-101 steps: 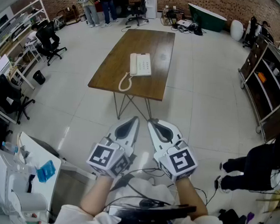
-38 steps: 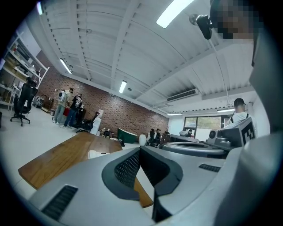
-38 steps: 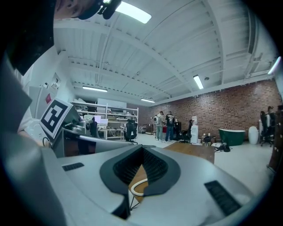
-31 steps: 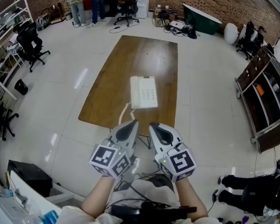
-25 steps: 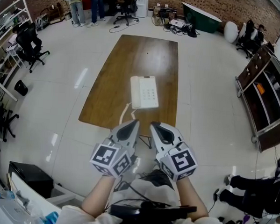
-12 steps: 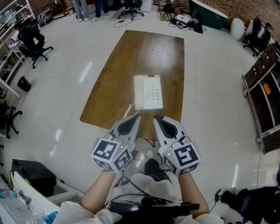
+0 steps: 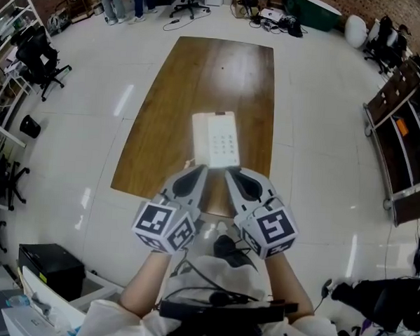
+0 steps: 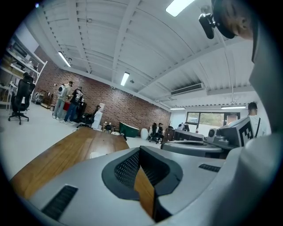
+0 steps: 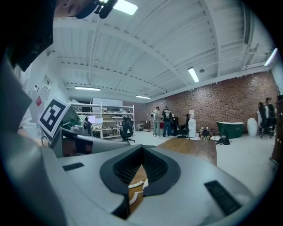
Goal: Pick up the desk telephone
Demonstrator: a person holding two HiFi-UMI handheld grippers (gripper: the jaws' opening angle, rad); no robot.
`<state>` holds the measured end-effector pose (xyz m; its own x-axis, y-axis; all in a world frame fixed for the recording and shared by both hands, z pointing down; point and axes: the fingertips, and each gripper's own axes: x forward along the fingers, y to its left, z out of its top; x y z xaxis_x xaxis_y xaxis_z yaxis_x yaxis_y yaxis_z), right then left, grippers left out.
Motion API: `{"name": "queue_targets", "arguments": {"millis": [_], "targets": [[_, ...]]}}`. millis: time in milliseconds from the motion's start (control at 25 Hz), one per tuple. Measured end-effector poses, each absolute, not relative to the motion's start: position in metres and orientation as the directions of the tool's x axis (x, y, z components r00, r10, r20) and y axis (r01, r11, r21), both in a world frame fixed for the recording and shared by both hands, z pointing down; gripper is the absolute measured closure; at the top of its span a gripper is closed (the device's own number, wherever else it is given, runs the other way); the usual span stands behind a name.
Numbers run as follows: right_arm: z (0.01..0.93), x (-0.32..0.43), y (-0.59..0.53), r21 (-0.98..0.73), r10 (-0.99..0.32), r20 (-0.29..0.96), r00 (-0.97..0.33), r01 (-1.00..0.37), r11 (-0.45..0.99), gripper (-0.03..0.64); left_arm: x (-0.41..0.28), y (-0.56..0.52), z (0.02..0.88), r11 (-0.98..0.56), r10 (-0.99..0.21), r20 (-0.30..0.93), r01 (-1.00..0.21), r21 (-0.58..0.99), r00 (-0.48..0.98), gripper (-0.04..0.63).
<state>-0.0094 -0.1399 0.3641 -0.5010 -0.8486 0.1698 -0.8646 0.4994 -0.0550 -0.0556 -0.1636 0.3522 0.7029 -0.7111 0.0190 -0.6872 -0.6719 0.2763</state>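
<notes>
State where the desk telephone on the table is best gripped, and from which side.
Probably its long side edges: left gripper on the left edge, right gripper on the right, from the near end of the table. The desk telephone lies flat, lengthwise toward the person.

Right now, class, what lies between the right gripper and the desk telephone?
Only the coiled cord on the wooden table, seen in the right gripper view just ahead of the shut right gripper. The desk telephone lies beyond it.

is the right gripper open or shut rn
Shut: the right gripper has its jaws meeting at their tips with nothing gripped; the phone's coiled cord only shows beyond them.
</notes>
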Motion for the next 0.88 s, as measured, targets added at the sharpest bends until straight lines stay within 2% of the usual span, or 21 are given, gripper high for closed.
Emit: {"name": "queue_targets", "arguments": {"millis": [440, 760, 800, 840, 880], "targets": [[0.387, 0.004, -0.188, -0.103, -0.824, 0.2, -0.53, -0.847, 0.521, 0.617, -0.039, -0.211, 0.374, -0.647, -0.724, 0.064, -0.709, 0.282, 0.687, 0.592], [0.409, 0.016, -0.217, -0.15, -0.8, 0.232, -0.554, -0.833, 0.533, 0.617, -0.03, -0.243, 0.408, -0.61, -0.731, 0.16, -0.74, 0.284, 0.664, 0.592], [0.413, 0.017, -0.22, -0.159, -0.794, 0.238, -0.559, -0.829, 0.536, 0.578, -0.029, -0.245, 0.413, -0.605, -0.729, 0.173, -0.742, 0.289, 0.662, 0.592], [0.417, 0.017, -0.222, -0.166, -0.789, 0.244, -0.564, -0.826, 0.539, 0.541, -0.029, -0.248, 0.418, -0.6, -0.727, 0.186, -0.743, 0.297, 0.661, 0.544], [0.42, 0.017, -0.225, -0.17, -0.785, 0.249, -0.568, -0.823, 0.542, 0.541, -0.028, -0.25, 0.422, -0.594, -0.725, 0.199, -0.744, 0.306, 0.66, 0.486]]}}
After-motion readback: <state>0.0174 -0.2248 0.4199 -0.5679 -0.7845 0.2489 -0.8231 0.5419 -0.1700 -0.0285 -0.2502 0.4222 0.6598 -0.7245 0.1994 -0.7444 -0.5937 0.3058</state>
